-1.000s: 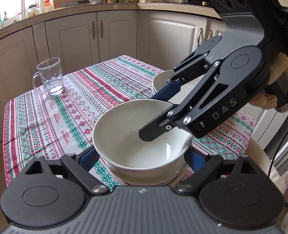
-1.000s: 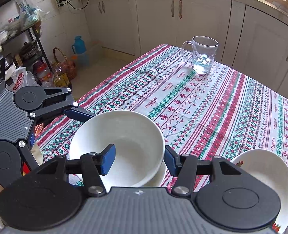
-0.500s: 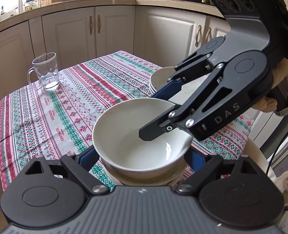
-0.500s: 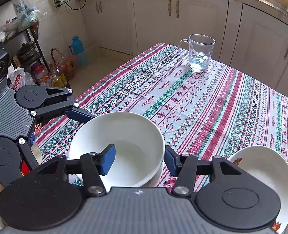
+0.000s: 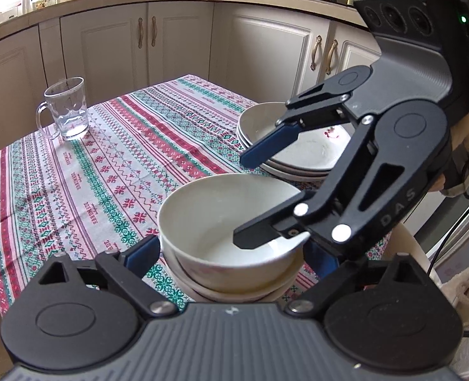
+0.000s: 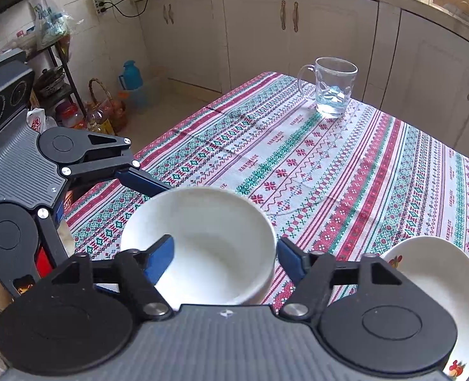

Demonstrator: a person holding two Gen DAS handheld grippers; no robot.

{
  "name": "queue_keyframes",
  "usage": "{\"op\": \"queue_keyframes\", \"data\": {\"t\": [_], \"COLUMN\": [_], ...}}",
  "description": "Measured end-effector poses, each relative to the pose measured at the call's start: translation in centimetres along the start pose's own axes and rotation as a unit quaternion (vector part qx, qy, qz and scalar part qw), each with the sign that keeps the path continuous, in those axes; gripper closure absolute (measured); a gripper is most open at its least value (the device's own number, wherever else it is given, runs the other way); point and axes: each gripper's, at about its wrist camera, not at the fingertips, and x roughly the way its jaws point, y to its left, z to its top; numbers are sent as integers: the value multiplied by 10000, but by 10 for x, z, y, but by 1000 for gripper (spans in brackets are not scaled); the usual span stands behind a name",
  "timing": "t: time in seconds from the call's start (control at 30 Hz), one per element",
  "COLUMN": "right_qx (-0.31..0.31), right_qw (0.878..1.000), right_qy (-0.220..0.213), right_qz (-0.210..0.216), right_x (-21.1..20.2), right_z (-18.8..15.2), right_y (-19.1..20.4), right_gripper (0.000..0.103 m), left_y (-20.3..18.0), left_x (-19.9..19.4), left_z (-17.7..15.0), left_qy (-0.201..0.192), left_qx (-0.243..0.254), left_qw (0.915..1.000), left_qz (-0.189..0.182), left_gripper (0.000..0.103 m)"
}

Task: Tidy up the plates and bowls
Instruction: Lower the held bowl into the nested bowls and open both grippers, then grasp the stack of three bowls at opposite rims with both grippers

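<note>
Letting go of the nested bowl

On the patterned tablecloth (image 5: 113,171), the bowl (image 5: 221,222) sits stacked on another beside the plate stack (image 5: 298,158). My right gripper (image 6: 225,255) and left gripper (image 5: 231,250) are both opening, pads clear of the rim; I should lift straight away without nudging it.

A deep white ceramic bowl (image 5: 231,222) sits nested on other white dishes at the near edge of the tabletop (image 5: 75,171), which is covered by a red, green and white patterned cloth. The left claw (image 5: 234,255) is opening, its blue-padded fingers (image 5: 142,250) flanking the bowl without pressing it, while the right claw (image 5: 260,197) is also opening, one finger inside the bowl and one above the rim. Behind it lies a stack of shallow white plates (image 5: 298,152), and a clear glass mug (image 5: 66,108) stands well apart at the far left.
</note>
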Motion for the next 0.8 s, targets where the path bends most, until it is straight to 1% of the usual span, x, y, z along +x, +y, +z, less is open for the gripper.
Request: {"op": "queue_keyframes", "data": {"t": [0.03, 0.13, 0.23, 0.37, 0.5, 0.53, 0.6, 0.7, 0.8], "right_qx": [-32, -120, -183, -177, -199, -232, -324, -605, -858], "right_qw": [10000, 9997, 9995, 9992, 9988, 9985, 9973, 9942, 9921], "right_qy": [-48, -196, -216, -252, -255, -295, -433, -710, -747], "right_qz": [-18, -59, -135, -266, -355, -410, -506, -533, -520], "right_x": [-1, -6, -8, -7, -5, -6, -10, -23, -32], "right_z": [-1, -3, -7, -13, -18, -19, -22, -31, -42], "right_y": [1, 5, 9, 12, 16, 17, 21, 27, 34], "right_gripper": [14, 6, 5, 5, 5, 4, 0, 0, 0], "left_y": [-1, -1, 2, 1, -1, -1, 0, 4, 5], "left_x": [-2, -6, -10, -16, -23, -24, -26, -28, -26], "left_z": [-1, -3, -7, -16, -24, -26, -30, -35, -40], "left_qy": [-15, 7, 82, 55, -115, -126, -111, -28, 1], "left_qx": [64, 76, -7, 5, 108, 121, 101, -34, -45], "left_qw": [10000, 9998, 9999, 9994, 9987, 9985, 9987, 9991, 9988], "left_qz": [49, 166, 150, 354, 486, 513, 493, 424, 483], "left_gripper": [6, 4, 4, 4, 4, 4, 4, 4, 4]}}
